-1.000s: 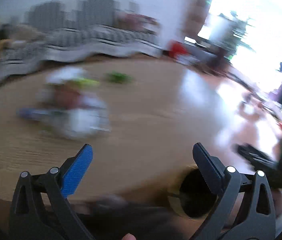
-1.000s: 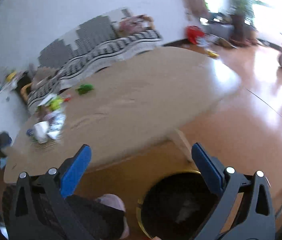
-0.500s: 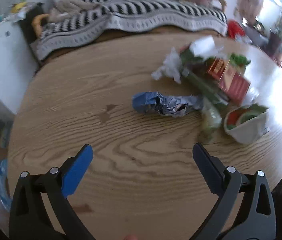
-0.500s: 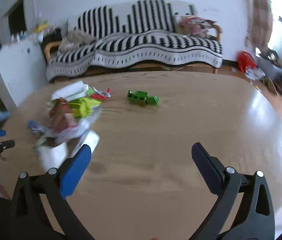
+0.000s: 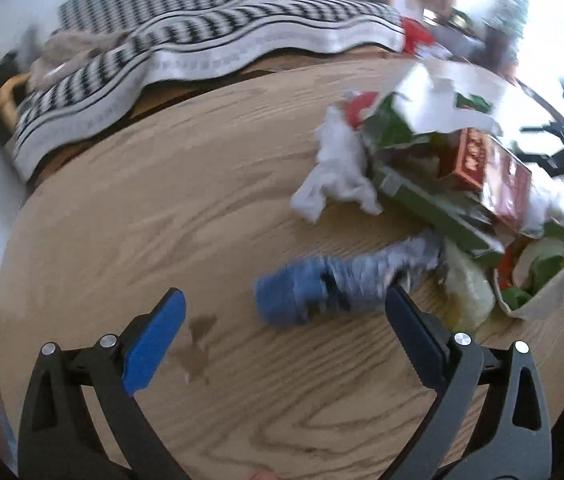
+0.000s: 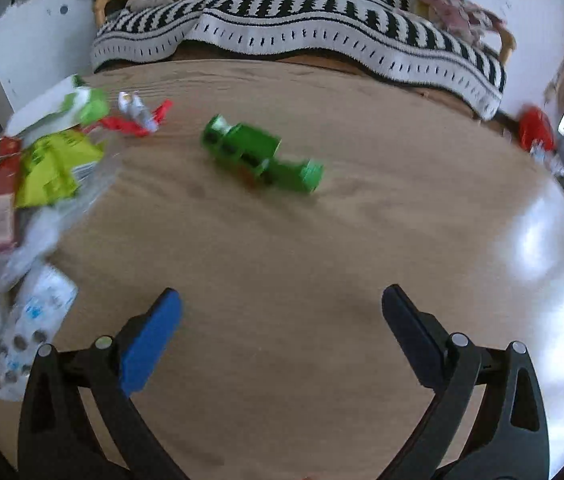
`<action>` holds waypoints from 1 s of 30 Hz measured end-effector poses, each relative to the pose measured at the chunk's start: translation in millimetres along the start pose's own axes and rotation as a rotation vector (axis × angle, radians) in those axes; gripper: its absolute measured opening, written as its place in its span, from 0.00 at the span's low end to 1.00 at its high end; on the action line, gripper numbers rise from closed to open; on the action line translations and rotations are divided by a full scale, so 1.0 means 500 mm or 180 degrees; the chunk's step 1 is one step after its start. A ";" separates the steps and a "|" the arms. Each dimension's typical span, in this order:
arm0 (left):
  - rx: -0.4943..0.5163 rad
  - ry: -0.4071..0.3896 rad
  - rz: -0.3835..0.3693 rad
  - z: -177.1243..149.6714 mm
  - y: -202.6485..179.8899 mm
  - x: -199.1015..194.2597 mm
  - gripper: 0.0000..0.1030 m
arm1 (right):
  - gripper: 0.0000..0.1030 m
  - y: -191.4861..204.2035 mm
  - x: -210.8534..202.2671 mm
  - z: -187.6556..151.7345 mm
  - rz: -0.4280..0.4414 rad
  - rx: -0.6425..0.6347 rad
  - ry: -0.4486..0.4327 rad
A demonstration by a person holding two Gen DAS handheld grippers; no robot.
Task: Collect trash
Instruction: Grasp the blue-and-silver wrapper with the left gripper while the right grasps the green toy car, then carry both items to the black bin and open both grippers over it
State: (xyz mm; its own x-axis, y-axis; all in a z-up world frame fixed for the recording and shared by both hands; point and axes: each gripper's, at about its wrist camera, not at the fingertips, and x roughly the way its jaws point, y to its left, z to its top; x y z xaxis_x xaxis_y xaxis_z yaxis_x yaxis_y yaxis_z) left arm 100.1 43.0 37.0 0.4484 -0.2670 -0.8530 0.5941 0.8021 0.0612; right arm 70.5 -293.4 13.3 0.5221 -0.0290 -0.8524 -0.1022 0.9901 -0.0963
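A heap of trash lies on the round wooden table (image 5: 129, 216). In the left wrist view a crumpled blue and silver wrapper (image 5: 342, 276) lies just ahead of my open, empty left gripper (image 5: 282, 320), partly between the fingertips. Behind it are a white tissue (image 5: 338, 168), a green carton (image 5: 430, 200), a red box (image 5: 494, 168) and a paper cup of scraps (image 5: 538, 272). In the right wrist view my right gripper (image 6: 277, 316) is open and empty above bare table (image 6: 322, 240). The trash heap (image 6: 41, 168) and a white blister pack (image 6: 25, 332) lie to its left.
A green toy truck (image 6: 261, 156) sits mid-table ahead of the right gripper. A red and white wrapper (image 6: 137, 116) lies beside the heap. A sofa with a black and white striped blanket (image 6: 322, 24) stands behind the table. A white cabinet (image 6: 37, 36) is at the left.
Both grippers have swung from the floor and bin up over the table. The left one has closed in on the blue wrapper; the right one has moved nearer the green truck. Both stay open.
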 end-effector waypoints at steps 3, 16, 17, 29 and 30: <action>0.0336 0.0075 -0.0066 0.015 -0.015 0.011 0.94 | 0.94 0.011 0.014 0.034 0.0026 -0.0330 -0.0002; 0.0672 0.0539 -0.0490 0.006 -0.047 0.040 0.93 | 0.93 0.029 0.060 0.122 0.0227 -0.0551 0.0158; 0.0661 0.0564 -0.0536 0.003 -0.046 0.042 0.90 | 0.89 0.030 0.063 0.124 0.0254 -0.0554 0.0165; 0.0074 0.0253 -0.0388 -0.019 -0.036 -0.012 0.28 | 0.23 -0.002 -0.010 0.077 0.0331 -0.0110 0.0028; 0.0044 0.0238 -0.0376 -0.020 -0.036 -0.019 0.28 | 0.23 -0.004 -0.025 0.072 0.0330 -0.0083 0.0014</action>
State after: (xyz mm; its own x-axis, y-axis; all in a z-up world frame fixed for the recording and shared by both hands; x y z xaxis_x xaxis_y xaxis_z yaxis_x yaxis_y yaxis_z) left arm 78.1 36.4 38.8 0.3242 -0.3181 -0.8909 0.6490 0.7600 -0.0352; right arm 94.5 -290.0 42.3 0.5037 0.0727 -0.8608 -0.1776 0.9839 -0.0208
